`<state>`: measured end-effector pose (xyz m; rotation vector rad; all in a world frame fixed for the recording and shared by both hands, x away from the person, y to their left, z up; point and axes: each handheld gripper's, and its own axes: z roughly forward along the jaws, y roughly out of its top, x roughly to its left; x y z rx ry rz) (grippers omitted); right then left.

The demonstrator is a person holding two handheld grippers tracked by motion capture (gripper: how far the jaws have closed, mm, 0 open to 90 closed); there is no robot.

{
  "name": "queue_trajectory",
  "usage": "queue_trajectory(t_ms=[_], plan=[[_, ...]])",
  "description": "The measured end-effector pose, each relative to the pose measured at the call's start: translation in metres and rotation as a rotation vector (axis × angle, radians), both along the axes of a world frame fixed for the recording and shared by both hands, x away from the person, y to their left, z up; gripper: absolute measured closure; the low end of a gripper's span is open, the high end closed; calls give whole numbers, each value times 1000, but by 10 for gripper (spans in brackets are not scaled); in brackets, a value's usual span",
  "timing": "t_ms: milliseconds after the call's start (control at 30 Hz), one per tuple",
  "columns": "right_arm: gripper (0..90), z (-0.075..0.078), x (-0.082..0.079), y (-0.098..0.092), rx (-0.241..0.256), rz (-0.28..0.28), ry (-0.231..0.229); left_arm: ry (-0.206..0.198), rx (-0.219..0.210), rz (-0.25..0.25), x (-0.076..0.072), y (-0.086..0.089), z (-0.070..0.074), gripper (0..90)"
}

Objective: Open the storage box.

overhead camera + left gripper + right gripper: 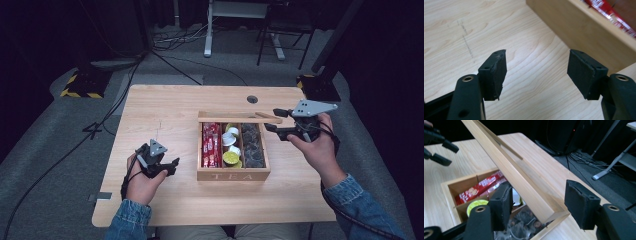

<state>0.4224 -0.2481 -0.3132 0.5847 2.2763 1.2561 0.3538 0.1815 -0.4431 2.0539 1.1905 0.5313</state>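
- A light wooden rectangular tea box (233, 175), lettered "TEA" on its front wall, stood on the pale wood-grain worktop (165, 107), right of centre in the high view.
- The box's flat wooden hinged lid (239, 118) stood raised along the far edge of the box; in the right gripper view the lid (506, 167) ran slantwise across the frame, tilted above the open compartments.
- The box interior was divided into three lengthwise compartments: red foil sachets (211, 144) in the left one, small round white and yellow-green capsules (231, 150) in the middle one, dark clear-wrapped packets (252, 145) in the right one.
- The right hand-held gripper (272, 120) was held at the far right corner of the box, next to the end of the raised lid. Its jaws stood wide apart, and the lid's end lay between them in the right gripper view; contact between pads and lid could not be determined.
- The left hand-held gripper (172, 166) was held low over the worktop, just beside the left wall of the box and apart from it. Its jaws stood wide apart with nothing between them, bare worktop visible through the gap.
- Both forearms wore blue denim sleeves (127, 220).
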Motion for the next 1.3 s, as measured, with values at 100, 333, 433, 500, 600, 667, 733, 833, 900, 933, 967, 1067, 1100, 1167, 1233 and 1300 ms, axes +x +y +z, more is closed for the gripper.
queue_trajectory(t_ms=[100, 333, 433, 500, 600, 667, 733, 833, 900, 933, 967, 1067, 1100, 1167, 1233, 1300], plan=[[419, 6, 7, -1, 16, 2, 5, 12, 2, 12, -1, 5, -6, 318], [437, 16, 22, -2, 59, -4, 23, 32, 20, 31, 0, 18, -18, 299], [444, 19, 30, -3, 85, -6, 37, 37, 19, 46, 1, 23, -21, 287], [446, 21, 35, -3, 101, -10, 43, 42, 16, 55, 3, 25, -24, 280], [449, 24, 42, -3, 113, -12, 46, 48, 30, 52, 6, 27, -29, 261], [453, 26, 46, -3, 121, -16, 50, 51, 33, 53, 8, 28, -32, 254], [457, 29, 51, -2, 119, -22, 52, 55, 40, 48, 10, 28, -35, 248], [462, 32, 58, -1, 115, -24, 46, 58, 42, 49, 12, 29, -38, 240], [464, 34, 63, 0, 119, -27, 49, 57, 44, 46, 14, 29, -39, 232], [467, 34, 66, 1, 120, -29, 50, 58, 40, 47, 14, 30, -40, 231], [468, 35, 68, 1, 122, -31, 52, 55, 41, 48, 15, 30, -41, 231], [467, 36, 76, 2, 133, -41, 54, 59, 43, 44, 16, 31, -45, 225], [467, 36, 78, 3, 137, -43, 53, 61, 47, 43, 17, 32, -46, 224], [467, 36, 83, 3, 147, -51, 55, 65, 51, 44, 17, 32, -48, 221], [466, 37, 88, 3, 157, -57, 58, 69, 49, 39, 18, 33, -50, 218], [465, 37, 92, 3, 167, -64, 59, 76, 62, 38, 18, 33, -52, 207]])
